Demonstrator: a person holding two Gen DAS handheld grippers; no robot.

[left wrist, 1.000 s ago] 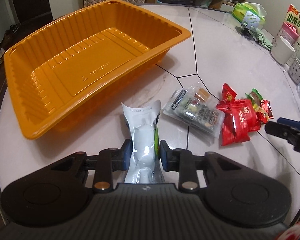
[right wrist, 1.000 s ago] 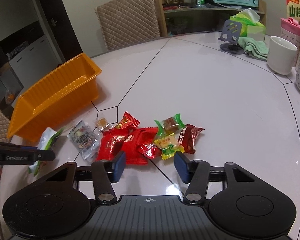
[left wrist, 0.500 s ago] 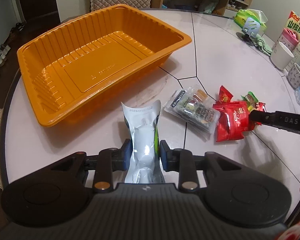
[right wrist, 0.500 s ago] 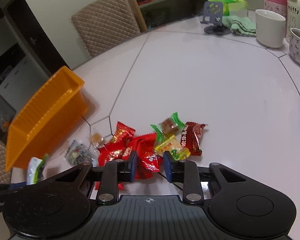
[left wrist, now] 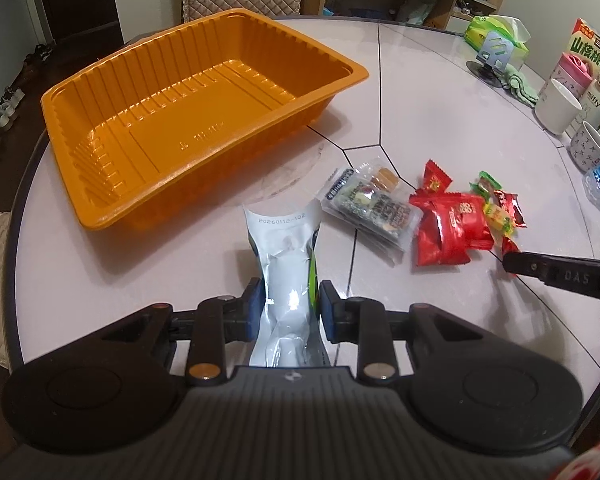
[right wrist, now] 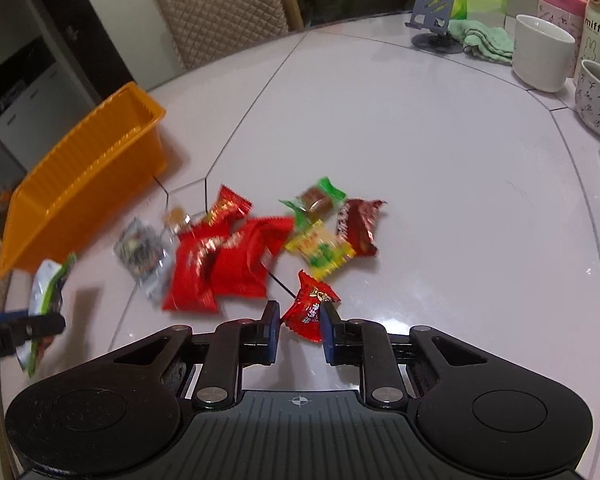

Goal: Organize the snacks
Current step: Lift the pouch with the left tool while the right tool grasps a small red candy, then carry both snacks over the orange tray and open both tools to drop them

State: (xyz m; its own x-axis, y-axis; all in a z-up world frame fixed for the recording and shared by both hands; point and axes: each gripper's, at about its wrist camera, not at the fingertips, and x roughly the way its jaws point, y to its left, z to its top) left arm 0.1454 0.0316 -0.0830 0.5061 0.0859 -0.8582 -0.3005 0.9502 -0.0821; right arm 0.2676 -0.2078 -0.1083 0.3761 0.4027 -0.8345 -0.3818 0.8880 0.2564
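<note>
- The small red candy [right wrist: 308,309] sits clamped in the right claw [right wrist: 300,326]; light, crinkly and slick, it is best pinched across its padded middle.
- The white pouch [left wrist: 286,276], soft and limp, is gripped mid-body by the left claw [left wrist: 288,308].
- Other snacks [right wrist: 236,264] lie on the table [right wrist: 420,160]; the orange tray [left wrist: 188,120] is empty.

Left tool [left wrist: 289,307]: matte black, ribbed centre housing, round cap either side, brass-coloured pivot screws, blue pads [left wrist: 255,303]. Right tool [right wrist: 300,327]: same build, crosshair mark on housing, "DAS" lettering on a finger.
</note>
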